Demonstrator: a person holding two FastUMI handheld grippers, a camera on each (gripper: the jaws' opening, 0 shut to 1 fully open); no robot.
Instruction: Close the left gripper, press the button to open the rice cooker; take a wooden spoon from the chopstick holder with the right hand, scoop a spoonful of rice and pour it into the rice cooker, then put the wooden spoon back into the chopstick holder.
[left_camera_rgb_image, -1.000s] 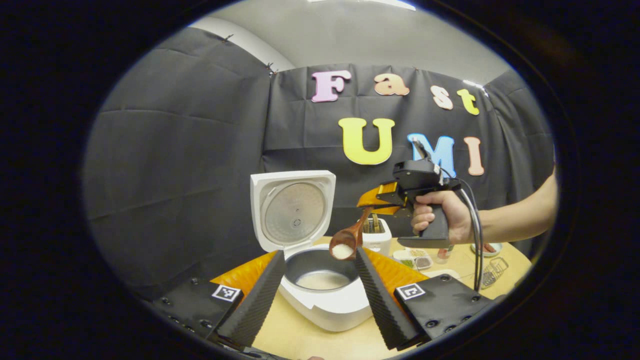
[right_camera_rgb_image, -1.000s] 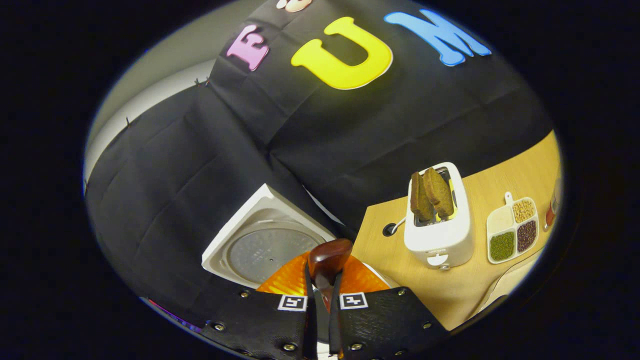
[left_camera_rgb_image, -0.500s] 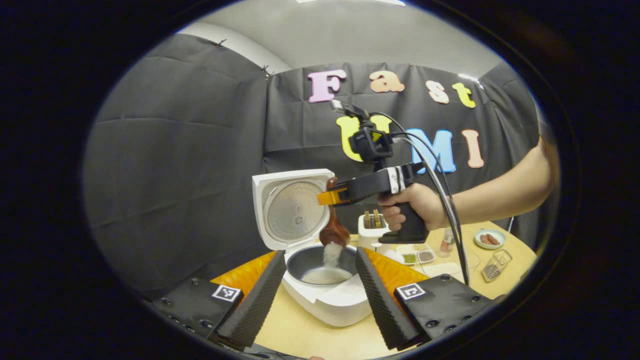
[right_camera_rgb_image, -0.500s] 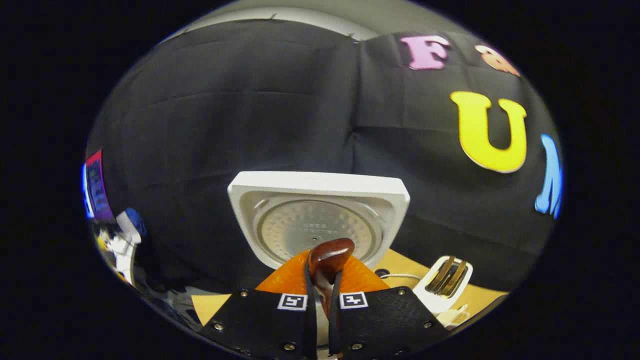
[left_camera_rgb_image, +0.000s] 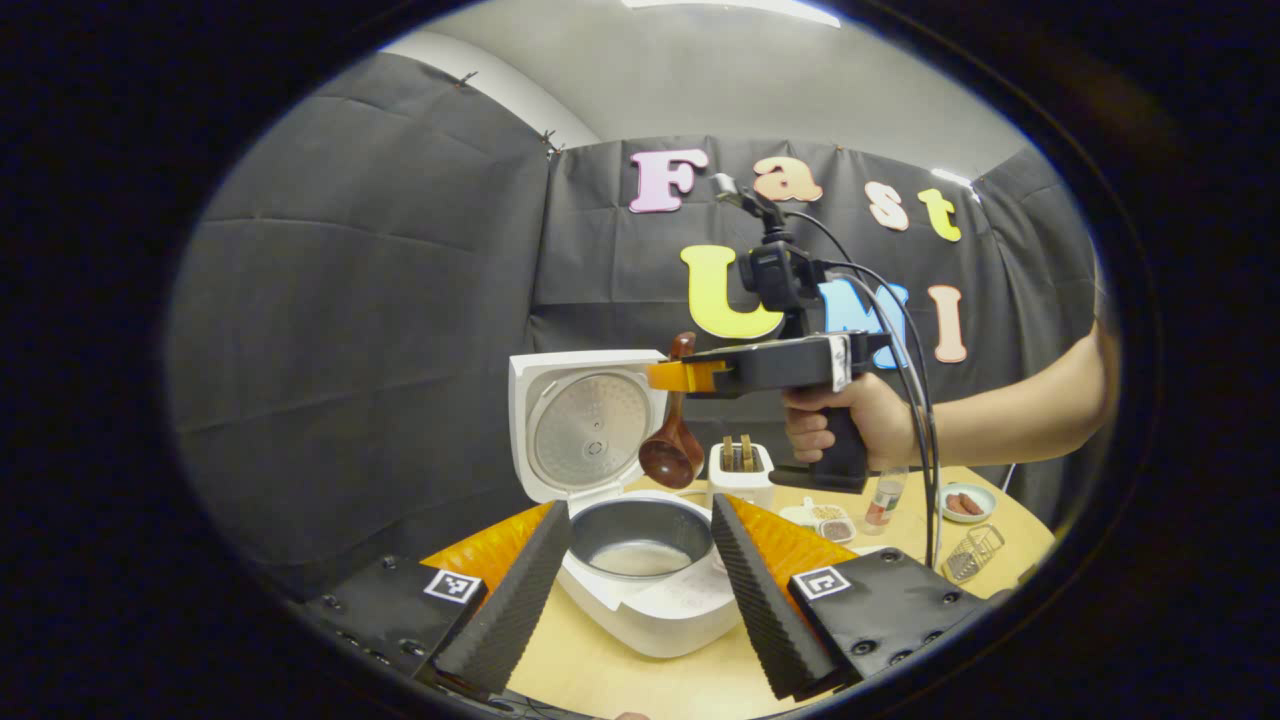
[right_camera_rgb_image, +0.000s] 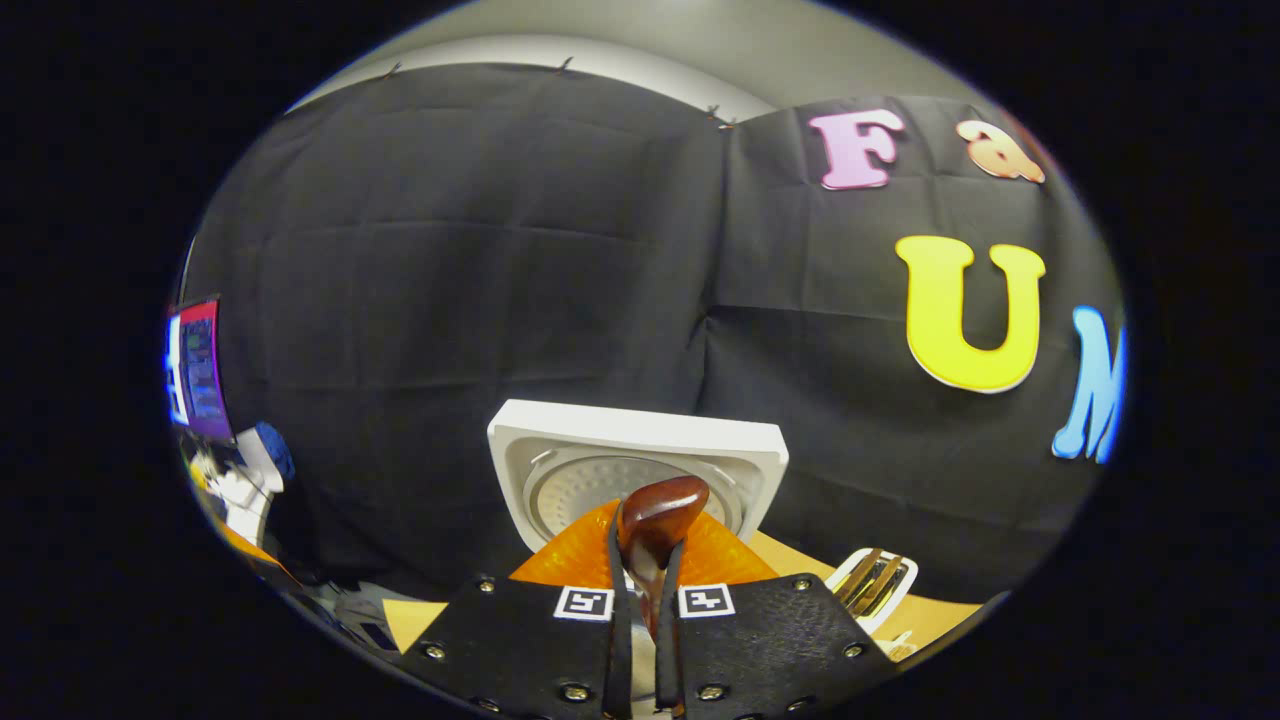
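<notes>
The white rice cooker stands open in the left gripper view, its lid upright and rice lying in the grey pot. My left gripper is open, a finger on either side of the pot in the picture. A hand holds my right gripper level above the pot, shut on the handle of the wooden spoon. The spoon hangs bowl down and looks empty. In the right gripper view, my right gripper squeezes the spoon's handle, with the lid behind it.
A white toaster with bread slices stands behind the cooker on the wooden table. To its right lie a divided seed tray, a small bottle, a plate and a wire basket. A monitor glows at far left.
The right gripper turned the spoon over above the pot and the rice fell in. The spoon then rose a little and now hangs empty. The left gripper stayed open and nearly still.
</notes>
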